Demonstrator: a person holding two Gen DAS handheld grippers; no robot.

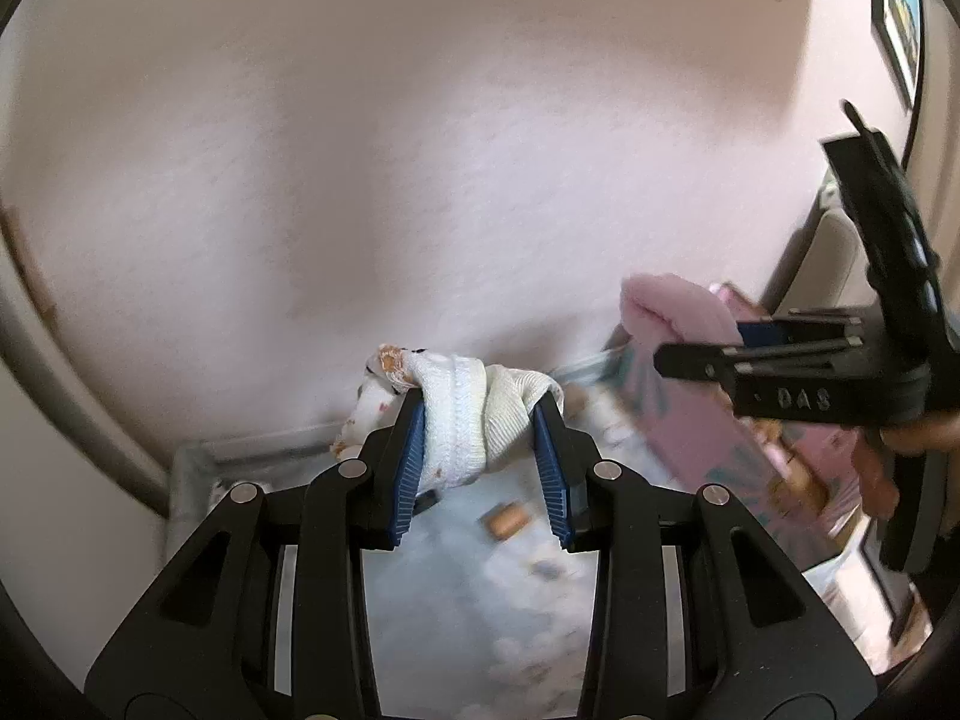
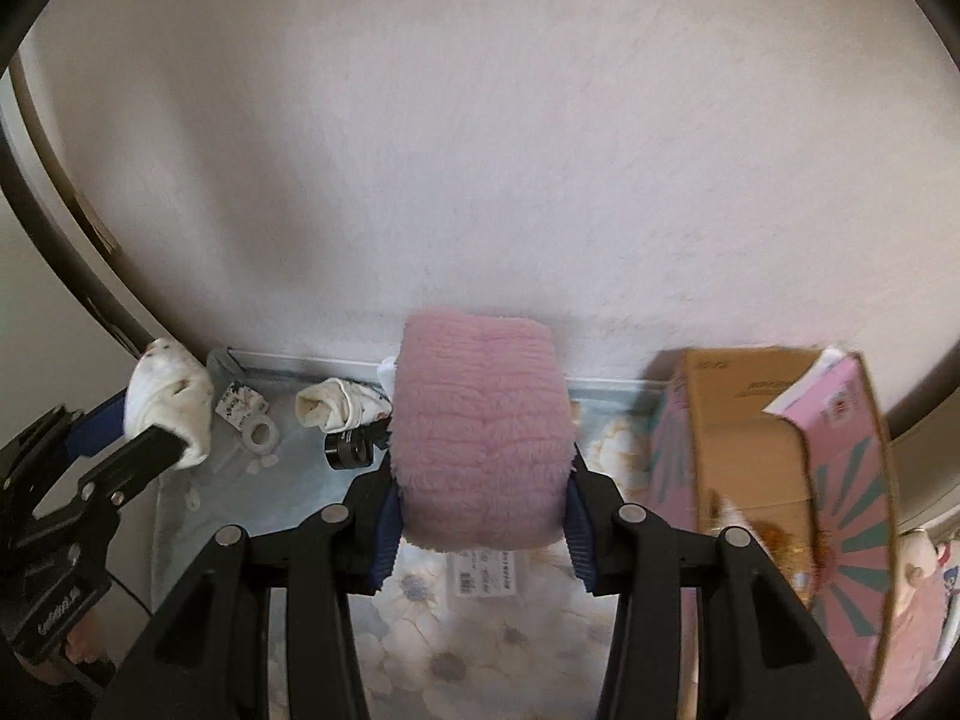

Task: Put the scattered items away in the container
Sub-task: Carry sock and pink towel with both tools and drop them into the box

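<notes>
My left gripper is shut on a white sock bundle with orange print, held above the floral cloth. It also shows at the left of the right wrist view. My right gripper is shut on a fluffy pink sock bundle, also seen in the left wrist view. The container is a pink cardboard box with its flaps open, to the right of my right gripper; in the left wrist view it lies under the right gripper.
On the floral cloth by the white wall lie another white sock, a black cylinder, a small white ring, a printed label and a cork-like piece.
</notes>
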